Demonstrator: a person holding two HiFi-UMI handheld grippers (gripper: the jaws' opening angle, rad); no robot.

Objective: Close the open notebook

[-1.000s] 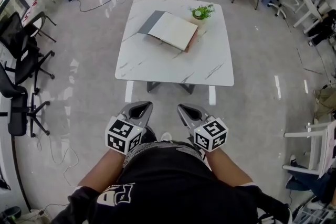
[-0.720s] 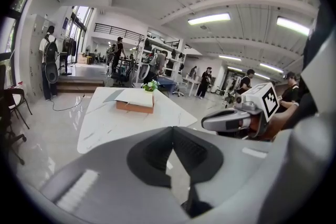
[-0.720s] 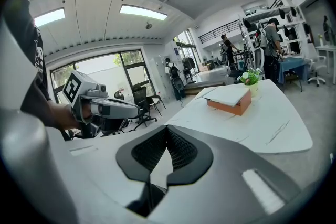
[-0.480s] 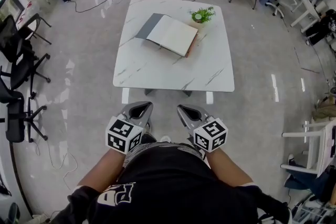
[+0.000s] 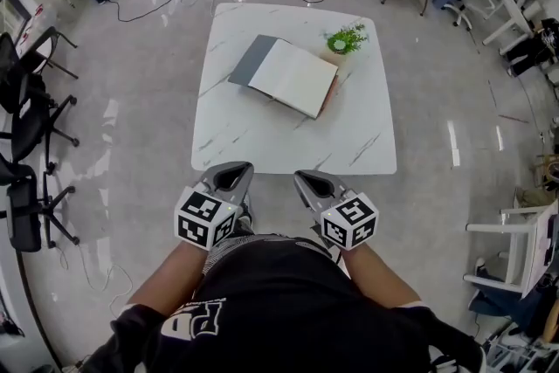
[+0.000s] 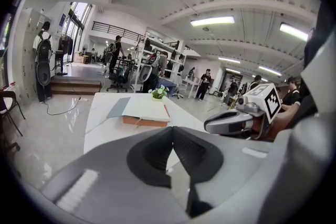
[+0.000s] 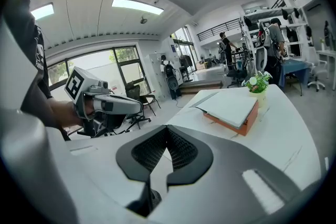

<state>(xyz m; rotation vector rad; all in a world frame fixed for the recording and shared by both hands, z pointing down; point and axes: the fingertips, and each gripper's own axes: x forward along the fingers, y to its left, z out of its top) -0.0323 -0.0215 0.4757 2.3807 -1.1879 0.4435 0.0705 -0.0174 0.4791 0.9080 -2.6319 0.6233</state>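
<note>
The open notebook (image 5: 289, 76) lies on the far half of the white marble table (image 5: 253, 131). Its pale pages face up, a grey cover is spread to the left and an orange-brown edge shows on the right. It also appears in the left gripper view as the notebook (image 6: 144, 111) and in the right gripper view as the notebook (image 7: 231, 105). My left gripper (image 5: 236, 169) and right gripper (image 5: 303, 177) hang side by side close to my body, just short of the table's near edge. Both are shut with nothing in them, well apart from the notebook.
A small potted plant (image 5: 347, 40) stands just right of the notebook's far corner. Black office chairs (image 5: 26, 113) line the left side, and cables (image 5: 166, 4) trail over the floor beyond the table. A white chair (image 5: 524, 240) stands at the right.
The table and notebook have drawn nearer as the person stepped forward. Both grippers keep the same shut pose in front of the body.
</note>
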